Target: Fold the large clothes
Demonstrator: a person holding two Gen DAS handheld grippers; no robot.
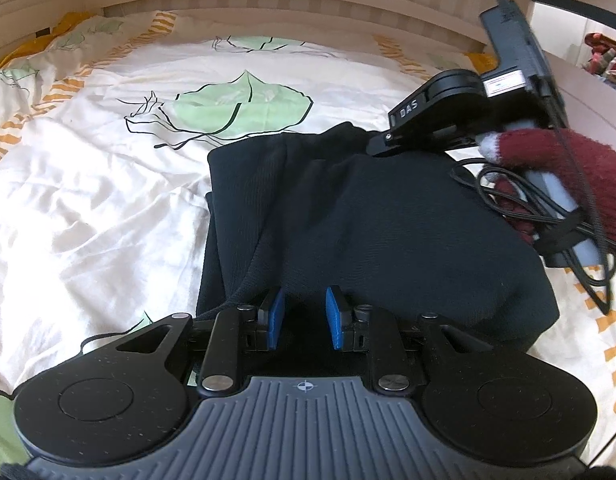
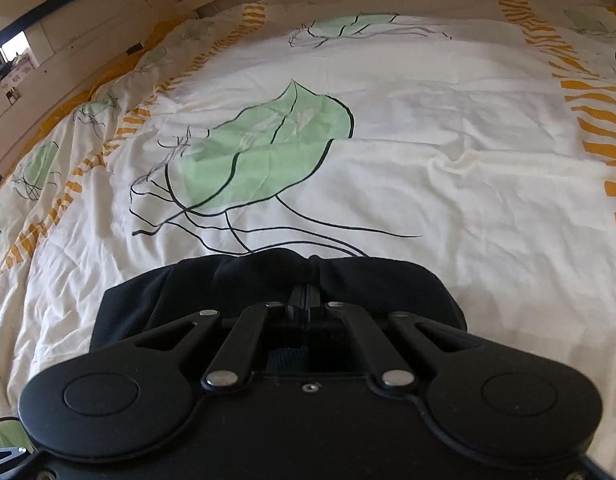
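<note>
A leaf-print bed sheet is carrying a half-folded black garment. The right gripper is pinching its far edge in closed jaws, while the left gripper is hovering with jaws narrowly parted and empty. Next, I judge, the left must grip the near edge.

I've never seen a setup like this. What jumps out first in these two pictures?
A dark garment lies bunched in the middle of a cream bedspread printed with big green leaves. The left tongs hover open over its near edge, blue pads apart. The right tongs are pinched shut on the garment's far edge, held by a hand in a maroon glove at the right of the left view.
</note>
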